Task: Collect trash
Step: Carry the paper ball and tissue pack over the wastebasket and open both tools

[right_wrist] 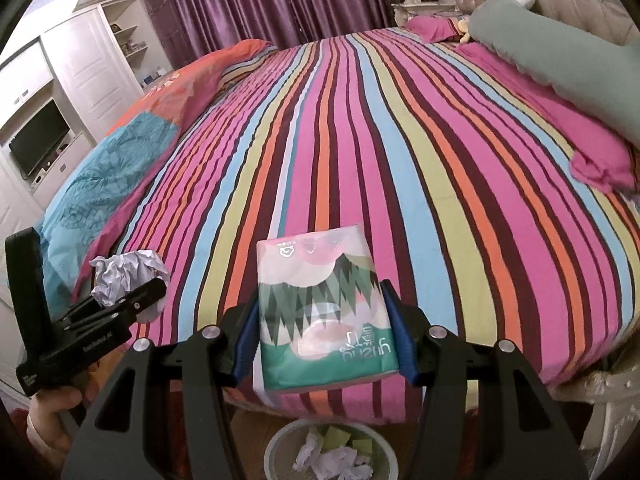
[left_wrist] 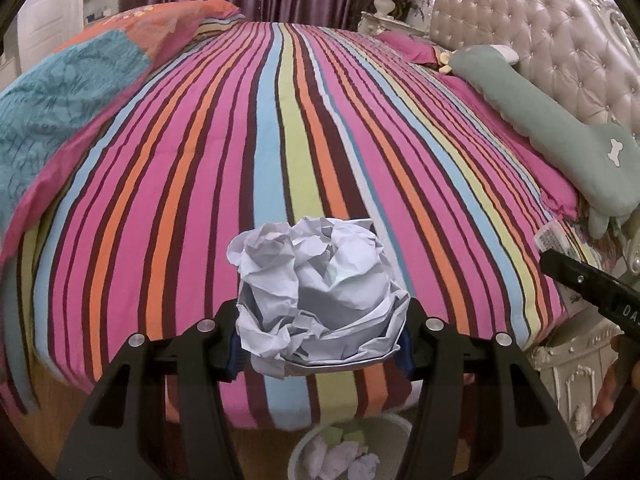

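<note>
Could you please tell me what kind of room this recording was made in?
A bedroom, most likely: a bed with a striped bedspread, a tufted headboard, purple curtains, and a wastebasket on the floor.

**Striped bed in a purple-curtained room**

A bedspread in pink, orange, blue and lime stripes covers the bed. A teal-and-orange quilt lies bunched along its left edge. A long green pillow leans against the tufted headboard. Purple curtains hang behind; a white wardrobe and a dark television stand left
</note>
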The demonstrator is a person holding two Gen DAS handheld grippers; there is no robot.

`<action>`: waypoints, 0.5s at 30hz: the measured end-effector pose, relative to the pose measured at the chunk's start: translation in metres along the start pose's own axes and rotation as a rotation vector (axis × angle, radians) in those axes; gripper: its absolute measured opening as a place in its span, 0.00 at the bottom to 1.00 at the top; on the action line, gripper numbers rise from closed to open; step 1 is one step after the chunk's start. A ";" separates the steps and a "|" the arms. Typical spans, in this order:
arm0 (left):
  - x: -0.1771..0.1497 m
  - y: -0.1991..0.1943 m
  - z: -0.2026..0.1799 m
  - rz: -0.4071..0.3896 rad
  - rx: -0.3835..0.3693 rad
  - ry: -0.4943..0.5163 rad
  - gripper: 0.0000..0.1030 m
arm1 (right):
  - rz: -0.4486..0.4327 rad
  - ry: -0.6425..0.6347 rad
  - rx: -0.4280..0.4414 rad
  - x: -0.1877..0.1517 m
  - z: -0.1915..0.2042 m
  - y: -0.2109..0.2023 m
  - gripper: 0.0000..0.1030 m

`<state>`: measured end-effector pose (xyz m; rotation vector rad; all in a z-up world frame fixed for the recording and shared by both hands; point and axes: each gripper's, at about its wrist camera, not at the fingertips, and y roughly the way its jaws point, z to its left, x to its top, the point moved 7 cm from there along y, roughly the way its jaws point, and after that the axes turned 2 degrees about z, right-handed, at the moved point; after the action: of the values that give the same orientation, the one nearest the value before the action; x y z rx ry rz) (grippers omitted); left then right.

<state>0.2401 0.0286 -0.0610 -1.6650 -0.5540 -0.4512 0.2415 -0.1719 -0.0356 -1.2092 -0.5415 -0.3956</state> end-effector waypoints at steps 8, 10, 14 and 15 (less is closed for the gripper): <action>-0.052 -0.014 0.000 0.023 0.002 0.009 0.53 | 0.034 0.013 0.009 -0.047 0.007 -0.008 0.51; -0.069 -0.016 -0.002 0.036 -0.006 0.007 0.53 | 0.048 0.019 0.014 -0.060 0.008 -0.007 0.51; -0.101 -0.015 -0.006 0.067 0.000 0.021 0.53 | 0.085 0.033 0.026 -0.091 0.010 -0.004 0.51; -0.112 -0.014 -0.006 0.084 0.000 0.022 0.53 | 0.095 0.036 0.029 -0.098 0.011 -0.003 0.51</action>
<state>0.1417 0.0120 -0.1142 -1.6747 -0.4662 -0.4083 0.1586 -0.1621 -0.0885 -1.1925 -0.4556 -0.3277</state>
